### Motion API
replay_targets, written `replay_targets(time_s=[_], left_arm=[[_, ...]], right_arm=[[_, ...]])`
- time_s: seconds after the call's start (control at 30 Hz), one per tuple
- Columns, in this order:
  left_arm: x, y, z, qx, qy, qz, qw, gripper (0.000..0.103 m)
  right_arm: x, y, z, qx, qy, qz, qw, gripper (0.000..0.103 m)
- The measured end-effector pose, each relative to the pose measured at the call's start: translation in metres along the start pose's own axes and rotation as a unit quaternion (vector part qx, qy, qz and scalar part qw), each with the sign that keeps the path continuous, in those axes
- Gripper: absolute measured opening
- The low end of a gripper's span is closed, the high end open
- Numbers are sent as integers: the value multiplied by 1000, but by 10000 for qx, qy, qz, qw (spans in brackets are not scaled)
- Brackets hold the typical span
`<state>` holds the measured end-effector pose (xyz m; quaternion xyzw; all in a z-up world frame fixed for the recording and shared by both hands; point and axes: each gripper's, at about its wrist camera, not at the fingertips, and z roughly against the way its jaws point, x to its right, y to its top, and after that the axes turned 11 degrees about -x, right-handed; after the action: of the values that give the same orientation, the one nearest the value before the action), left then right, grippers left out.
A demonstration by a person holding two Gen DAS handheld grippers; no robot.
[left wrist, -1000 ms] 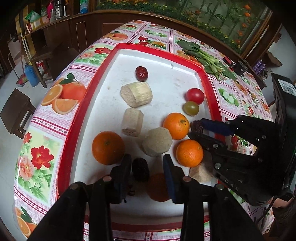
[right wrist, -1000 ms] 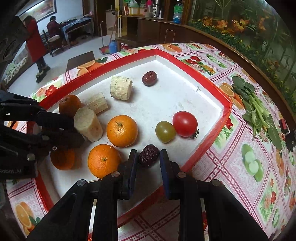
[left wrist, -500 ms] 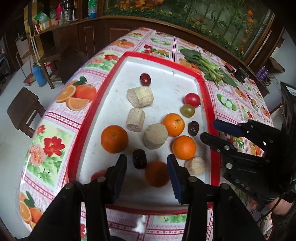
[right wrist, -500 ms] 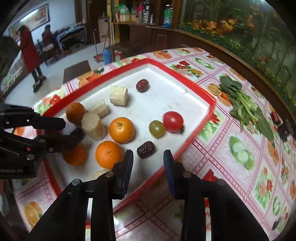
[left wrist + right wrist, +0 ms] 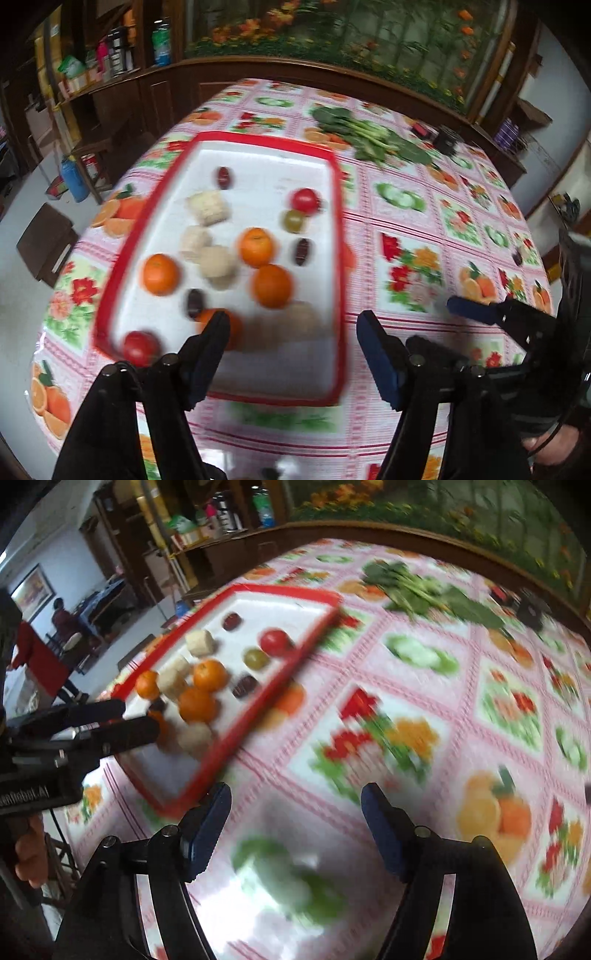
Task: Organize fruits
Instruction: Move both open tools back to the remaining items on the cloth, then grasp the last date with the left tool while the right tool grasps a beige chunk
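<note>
The fruits lie scattered in the red-rimmed tray [image 5: 340, 258], ahead of and to the left of your left jaws. Nearest those jaws sit an orange [image 5: 218, 325], partly hidden behind the left finger, a red tomato [image 5: 139, 347] in the tray's near left corner, and a dark date [image 5: 194, 302]. Farther out you have three more oranges [image 5: 271, 286], a second date [image 5: 302, 251] near the tray's right rim, a green tomato [image 5: 293, 220] touching another red tomato [image 5: 304, 199], a third date [image 5: 224, 177] at the far end, and several pale cut chunks [image 5: 208, 206] (what they are, the blur does not let you tell).

Your left gripper [image 5: 291, 343] hangs above the tray's near right corner with its jaws wide apart and nothing between them. Your right gripper [image 5: 295, 818] is off the tray altogether, over the flower-and-fruit patterned tabletop [image 5: 424, 686], jaws likewise spread wide and holding nothing; from its camera the tray [image 5: 258, 709] lies ahead to the left, with the left gripper [image 5: 122, 720] reaching in over its near end.

Beyond the tray, ahead and to the right of your left jaws, a bunch of leafy greens [image 5: 369, 136] lies on the tabletop. Both views are smeared by motion, so the fine detail is lost.
</note>
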<state>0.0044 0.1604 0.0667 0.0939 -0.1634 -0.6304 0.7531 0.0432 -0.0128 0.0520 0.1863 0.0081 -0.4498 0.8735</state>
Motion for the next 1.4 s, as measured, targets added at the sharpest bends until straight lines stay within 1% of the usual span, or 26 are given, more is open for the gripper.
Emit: replay_targets(time_s=[0.13, 0.23, 0.3, 0.43, 0.5, 0.63, 0.7, 0.77, 0.83, 0.9, 1.0, 1.07, 1.13, 1.17, 1.2, 1.23, 1.27, 1.33, 1.4], left_arm=[[46, 3, -12, -177, 0, -403, 9990, 75], [85, 4, -20, -287, 10, -749, 9968, 75], [111, 4, -24, -298, 21, -976, 9948, 75], [166, 7, -35, -322, 17, -1423, 9893, 75], [198, 13, -41, -331, -12, -1605, 9865, 75], [267, 29, -55, -298, -161, -1970, 9798, 75], [300, 37, -62, -231, -349, -2155, 9756, 75], [334, 43, -70, -128, -496, -2433, 9686, 75], [360, 49, -80, -86, -554, -2666, 9622, 75], [382, 53, -95, -157, -565, -2868, 9562, 75], [399, 56, -112, -207, -495, -3004, 9523, 75], [404, 60, -119, -163, -476, -2969, 9536, 75], [406, 66, -127, -275, -606, -2855, 9561, 70], [406, 68, -132, -358, -655, -2790, 9574, 56], [407, 69, -136, -461, -710, -2766, 9573, 45], [407, 69, -137, -410, -714, -2744, 9581, 42], [407, 69, -137, -343, -706, -2742, 9585, 28], [404, 71, -138, -379, -809, -2682, 9592, 28], [400, 71, -136, -366, -763, -2601, 9619, 28]], right_arm=[[28, -28, 11, 54, -152, -254, 9995, 73], [64, -46, 25, 177, -367, -613, 9973, 73], [96, -58, 37, 299, -555, -968, 9933, 73], [170, -75, 60, 517, -926, -1690, 9799, 74], [209, -88, 73, 583, -1105, -2070, 9703, 74], [265, -109, 96, 718, -1290, -2527, 9562, 74], [285, -119, 105, 765, -1370, -2630, 9519, 74], [300, -129, 112, 785, -1404, -2705, 9492, 74], [308, -135, 115, 796, -1385, -2749, 9481, 74], [315, -142, 120, 826, -1334, -2784, 9476, 74], [325, -151, 125, 868, -1276, -2820, 9469, 74], [332, -152, 125, 869, -1245, -2844, 9466, 75], [336, -153, 127, 900, -1222, -2871, 9458, 75], [340, -152, 127, 927, -1186, -2886, 9455, 75], [342, -152, 127, 945, -1171, -2896, 9453, 75], [344, -149, 126, 956, -1159, -2900, 9452, 75], [346, -147, 125, 971, -1143, -2902, 9451, 75], [350, -138, 124, 1018, -1114, -2889, 9454, 75], [351, -124, 119, 1042, -1043, -2804, 9485, 75]])
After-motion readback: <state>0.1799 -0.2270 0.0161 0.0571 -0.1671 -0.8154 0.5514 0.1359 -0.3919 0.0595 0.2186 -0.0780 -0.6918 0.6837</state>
